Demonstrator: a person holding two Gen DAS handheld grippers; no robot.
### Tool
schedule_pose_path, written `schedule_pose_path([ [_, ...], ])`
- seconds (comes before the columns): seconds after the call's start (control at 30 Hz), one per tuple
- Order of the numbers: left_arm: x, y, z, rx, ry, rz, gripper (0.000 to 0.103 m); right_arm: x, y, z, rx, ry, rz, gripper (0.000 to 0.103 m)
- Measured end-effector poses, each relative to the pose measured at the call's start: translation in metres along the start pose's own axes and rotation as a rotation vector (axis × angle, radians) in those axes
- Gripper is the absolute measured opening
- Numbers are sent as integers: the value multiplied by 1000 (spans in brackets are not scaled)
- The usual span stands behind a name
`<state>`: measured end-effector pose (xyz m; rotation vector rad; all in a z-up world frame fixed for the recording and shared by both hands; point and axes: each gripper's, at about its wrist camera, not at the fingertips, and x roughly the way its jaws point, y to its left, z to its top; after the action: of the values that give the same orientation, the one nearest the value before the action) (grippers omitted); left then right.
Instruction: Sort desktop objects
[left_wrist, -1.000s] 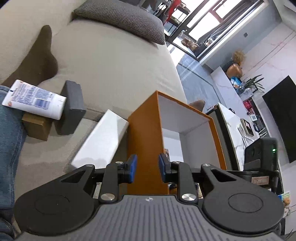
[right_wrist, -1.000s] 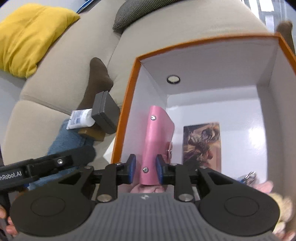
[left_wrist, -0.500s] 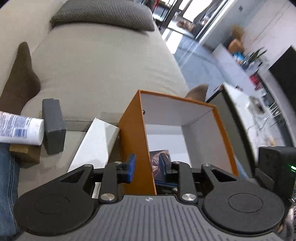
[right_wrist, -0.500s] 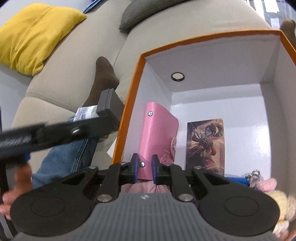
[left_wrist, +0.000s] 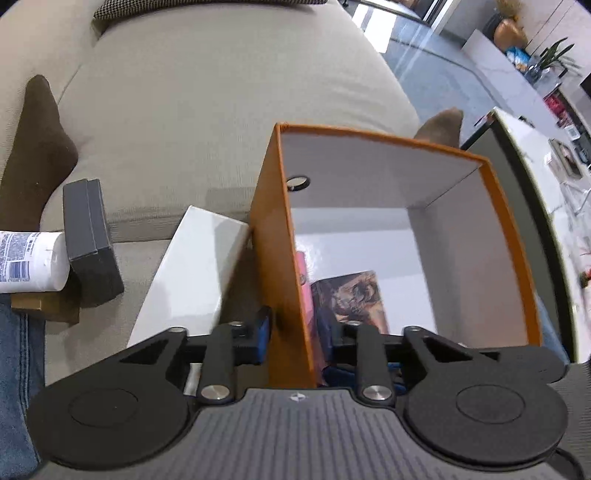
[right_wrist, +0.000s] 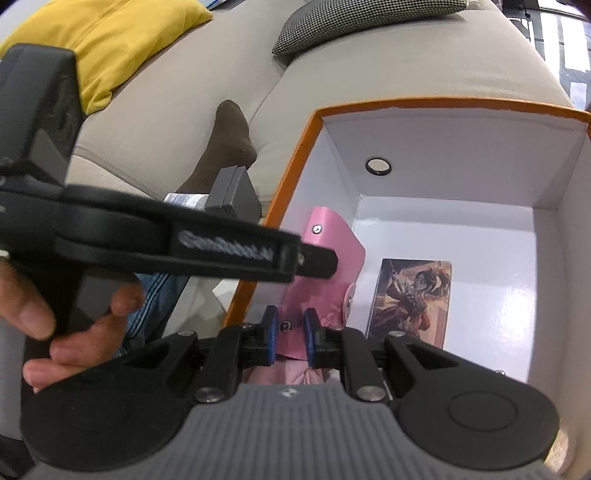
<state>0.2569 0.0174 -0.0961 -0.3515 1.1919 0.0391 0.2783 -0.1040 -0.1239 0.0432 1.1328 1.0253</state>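
An orange box (left_wrist: 275, 236) with a white inside stands open on the beige sofa. My left gripper (left_wrist: 299, 326) straddles its left wall: one finger is outside, the other inside, and the jaws are closing without a clear press. In the right wrist view one of the left gripper's fingers (right_wrist: 314, 264) crosses above a pink card holder (right_wrist: 332, 258), which leans against the orange box's left wall (right_wrist: 295, 173). My right gripper (right_wrist: 290, 332) is shut on the card holder's lower end. A picture card (right_wrist: 413, 295) lies flat on the box floor.
Left of the box lie a white flat box (left_wrist: 192, 266), a dark grey case (left_wrist: 88, 236), a white tube (left_wrist: 26, 258) and a brown block (left_wrist: 44, 306). A person's socked foot (left_wrist: 33, 140) rests on the sofa. A yellow cushion (right_wrist: 110, 37) sits far left.
My left gripper has moved right and tipped down until its jaws straddle the box's left wall. My right gripper's jaws narrowed on the pink card holder, which sank lower in the box.
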Motion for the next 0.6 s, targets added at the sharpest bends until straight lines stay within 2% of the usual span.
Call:
schedule_pose_path([
  [0.17,-1,4,-3,-4,-4,-12,26,-5,-2,1,-30,9,12,18],
  [0.2,-2,4,-3,-5,-5,-14,26,-8,-3,1,-49,14,1,21],
  [0.33,-5,6,-4,-9,-8,-19,26,-15,-20,4,-105,46,-112,22],
  [0.4,-3,3,-2,-12,-10,-21,26,-12,-38,8,-79,61,-185,21],
  [0.47,-4,5,-2,-15,-10,-26,26,-8,-54,13,-42,69,-255,15],
  [0.53,-5,6,-2,-18,-10,-33,26,-2,-66,15,0,86,-276,15],
  [0.6,-5,6,-2,-16,-9,-30,26,5,-74,13,43,112,-261,14],
])
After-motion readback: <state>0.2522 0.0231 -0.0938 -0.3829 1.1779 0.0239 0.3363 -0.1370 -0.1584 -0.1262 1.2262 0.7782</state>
